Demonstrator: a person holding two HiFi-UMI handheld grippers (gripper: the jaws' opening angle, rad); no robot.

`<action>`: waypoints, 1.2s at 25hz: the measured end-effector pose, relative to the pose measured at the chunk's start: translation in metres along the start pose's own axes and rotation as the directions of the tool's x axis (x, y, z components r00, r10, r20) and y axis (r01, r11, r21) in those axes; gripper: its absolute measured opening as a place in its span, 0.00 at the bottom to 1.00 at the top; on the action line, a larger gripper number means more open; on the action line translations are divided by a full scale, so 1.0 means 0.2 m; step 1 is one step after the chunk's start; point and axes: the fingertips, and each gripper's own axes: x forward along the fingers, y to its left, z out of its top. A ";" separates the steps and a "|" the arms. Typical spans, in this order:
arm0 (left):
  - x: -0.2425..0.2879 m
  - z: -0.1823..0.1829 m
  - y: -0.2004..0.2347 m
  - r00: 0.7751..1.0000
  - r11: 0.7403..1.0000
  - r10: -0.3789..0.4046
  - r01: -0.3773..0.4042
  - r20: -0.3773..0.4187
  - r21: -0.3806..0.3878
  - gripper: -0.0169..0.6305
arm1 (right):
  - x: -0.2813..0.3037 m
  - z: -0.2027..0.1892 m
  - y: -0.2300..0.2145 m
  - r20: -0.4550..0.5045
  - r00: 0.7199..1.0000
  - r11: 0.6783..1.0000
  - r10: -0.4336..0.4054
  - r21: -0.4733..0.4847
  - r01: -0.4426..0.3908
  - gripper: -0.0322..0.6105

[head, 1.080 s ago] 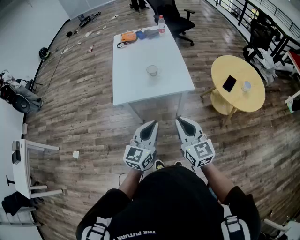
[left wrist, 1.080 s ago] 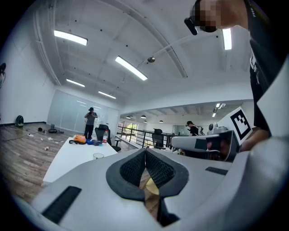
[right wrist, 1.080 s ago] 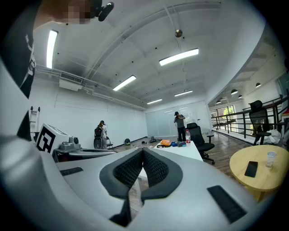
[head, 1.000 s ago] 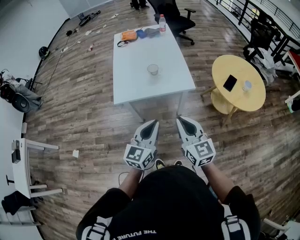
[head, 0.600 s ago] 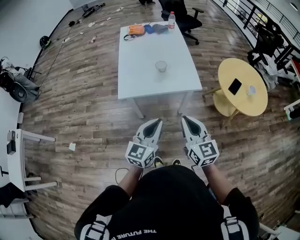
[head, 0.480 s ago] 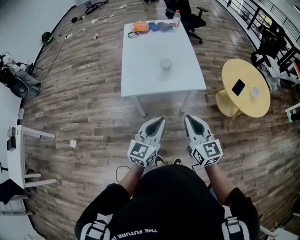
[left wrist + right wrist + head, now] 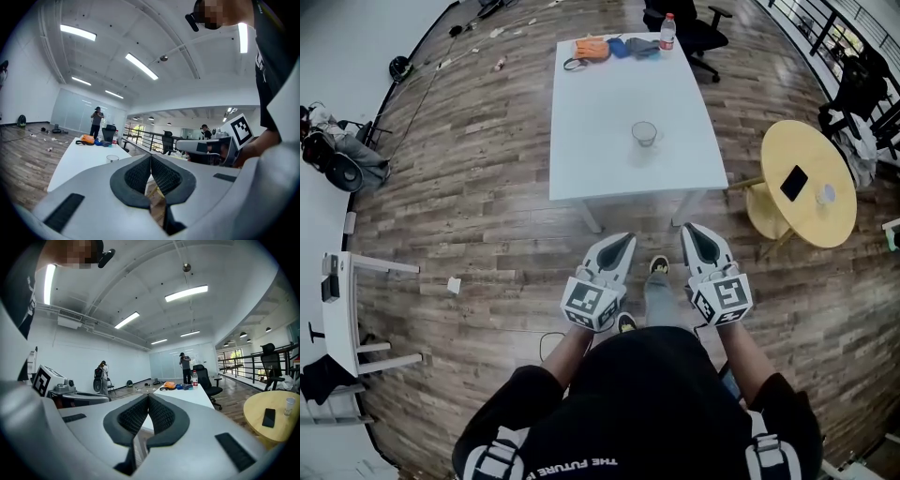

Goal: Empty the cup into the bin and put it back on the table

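The cup (image 7: 644, 132) stands on the surface (image 7: 591, 141) at twelve o'clock, well beyond left claw (image 7: 623, 240) and right claw (image 7: 692, 231) (both shut, empty)

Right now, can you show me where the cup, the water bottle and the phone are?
cup (image 7: 644, 133): head view, the middle of its clear body.
water bottle (image 7: 667, 33): head view, the middle of its body.
phone (image 7: 793, 183): head view, the middle of its dark face.

Premises: open-plan office. Evidence: wood-plank floor (image 7: 469, 197), long white tabletop (image 7: 609, 122), black swivel chair (image 7: 692, 26), round yellow side table (image 7: 797, 145), strip lights (image 7: 186, 293) across a white ceiling, glazed partition (image 7: 164, 364) at the far end.
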 end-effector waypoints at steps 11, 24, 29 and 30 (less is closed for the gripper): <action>0.76 0.02 0.45 0.997 0.997 0.070 -0.068 -0.035 0.036 0.06 | 0.58 -0.02 -0.57 -0.034 0.995 0.996 0.090 -0.017 -0.091 0.07; 1.18 -0.08 0.80 0.989 0.991 0.063 -0.047 -0.134 0.122 0.06 | 1.07 -0.11 -0.89 -0.123 0.987 0.990 0.107 -0.081 -0.118 0.07; 1.25 -0.16 0.88 0.983 0.993 0.011 0.011 -0.183 0.116 0.06 | 1.20 -0.27 -0.95 -0.179 0.983 0.994 0.048 -0.092 -0.066 0.07; 1.26 -0.18 0.90 0.981 0.993 0.007 0.016 -0.193 0.116 0.07 | 1.22 -0.30 -0.97 -0.195 0.980 0.994 0.043 -0.088 -0.061 0.08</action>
